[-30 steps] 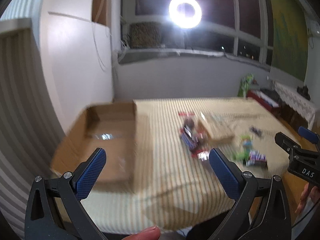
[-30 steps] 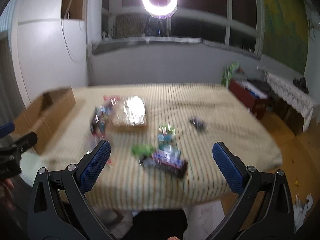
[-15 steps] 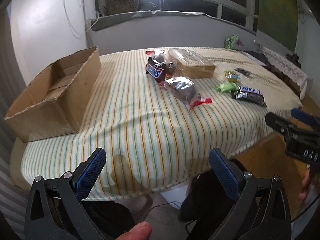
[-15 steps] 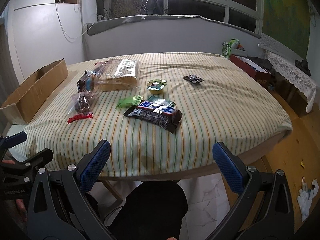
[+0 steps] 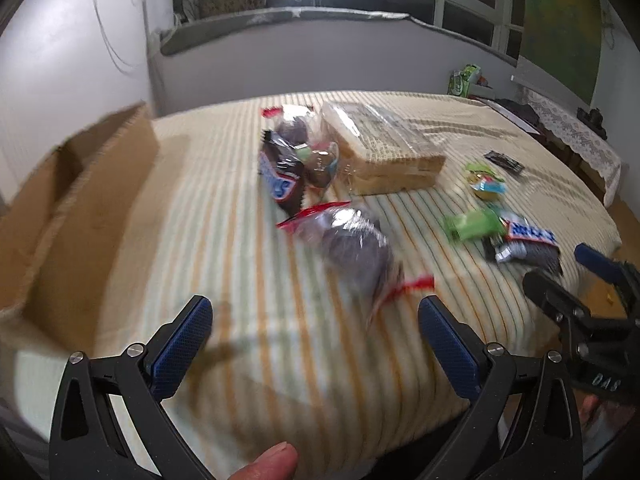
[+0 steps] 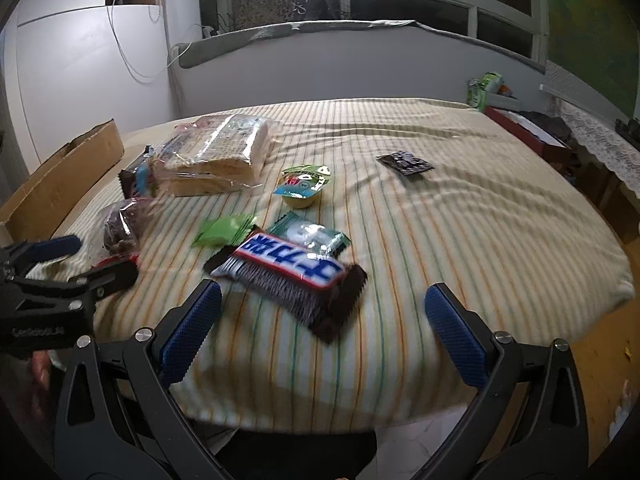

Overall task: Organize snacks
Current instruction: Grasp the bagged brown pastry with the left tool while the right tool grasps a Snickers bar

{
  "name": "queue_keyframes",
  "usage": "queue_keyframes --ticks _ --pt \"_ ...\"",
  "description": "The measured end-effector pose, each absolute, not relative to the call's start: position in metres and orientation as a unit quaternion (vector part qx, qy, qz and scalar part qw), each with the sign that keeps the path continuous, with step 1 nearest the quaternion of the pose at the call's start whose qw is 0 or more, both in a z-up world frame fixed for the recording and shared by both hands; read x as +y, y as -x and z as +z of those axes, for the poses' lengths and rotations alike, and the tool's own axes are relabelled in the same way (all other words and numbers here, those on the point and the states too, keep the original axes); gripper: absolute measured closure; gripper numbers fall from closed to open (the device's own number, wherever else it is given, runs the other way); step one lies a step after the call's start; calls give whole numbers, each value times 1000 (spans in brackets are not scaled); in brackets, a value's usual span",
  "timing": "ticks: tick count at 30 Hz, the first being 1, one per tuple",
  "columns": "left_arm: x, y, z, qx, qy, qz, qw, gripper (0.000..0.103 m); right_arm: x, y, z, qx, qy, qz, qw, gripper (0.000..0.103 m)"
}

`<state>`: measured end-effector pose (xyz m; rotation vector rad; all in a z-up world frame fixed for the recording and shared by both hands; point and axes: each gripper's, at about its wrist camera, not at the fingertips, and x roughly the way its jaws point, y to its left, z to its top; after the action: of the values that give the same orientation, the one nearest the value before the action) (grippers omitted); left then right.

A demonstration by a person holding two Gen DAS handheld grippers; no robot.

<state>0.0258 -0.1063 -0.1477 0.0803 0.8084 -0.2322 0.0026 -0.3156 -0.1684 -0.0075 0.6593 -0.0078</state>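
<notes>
progress: nothing sorted as far as visible; all snacks lie loose on the striped bench (image 6: pixel 460 216), none seen in the box
box: cardboard box (image 5: pixel 76 216) at 9 o'clock on the bench, open top; inside blurred in left view, only its edge shows in right view, contents cannot tell
left tongs (image 5: pixel 316 344): spread wide, holding nothing, hovering over near bench edge, aimed toward clear bag of dark sweets (image 5: pixel 352 252) at 12 o'clock just ahead
right tongs (image 6: pixel 322 320): spread wide, holding nothing, large dark chocolate bar (image 6: pixel 288 276) lies just ahead between the two blue pads, not touched
left cluster: second blue-label bar (image 5: pixel 280 180) touching another clear sweets bag (image 5: pixel 316 156), both just beside the wrapped loaf-like pack (image 6: pixel 216 156) at 11 o'clock in right view
centre bits: green packet (image 6: pixel 224 230) and teal wrapper (image 6: pixel 310 236) touching the far side of the big bar; small sealed cup (image 6: pixel 304 188) beyond them at 12 o'clock
far item: small dark packet (image 6: pixel 406 162) at 1 o'clock, well apart from the rest
left to do: every item needs picking and moving, likely to the box
likely step: approach for first grasps, left on sweets bag, right on big bar; judgement only
risk: crinkly bags may slip or deform in the pads
</notes>
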Motion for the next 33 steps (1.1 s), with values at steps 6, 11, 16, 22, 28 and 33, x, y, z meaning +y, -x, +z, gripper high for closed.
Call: queue_keyframes --ticks 6,11,16,22,28,33 --pt "-120 -44 -151 384 -42 -109 916 1 -316 -17 -172 306 6 16 952 0" --pt "-125 -46 -154 375 -42 -107 920 1 -309 -16 -175 295 14 26 955 4" --pt "-123 -41 -156 354 -45 -121 926 1 -307 -5 -175 283 11 38 958 26" --pt "-119 -39 -157 350 -48 -131 926 1 -302 5 -174 274 14 49 960 49" --pt "-117 -33 -155 326 -43 -136 935 30 -299 12 -174 262 15 67 963 73" --pt "-118 -31 -151 324 -44 -151 933 46 -296 18 -169 248 8 75 966 73"
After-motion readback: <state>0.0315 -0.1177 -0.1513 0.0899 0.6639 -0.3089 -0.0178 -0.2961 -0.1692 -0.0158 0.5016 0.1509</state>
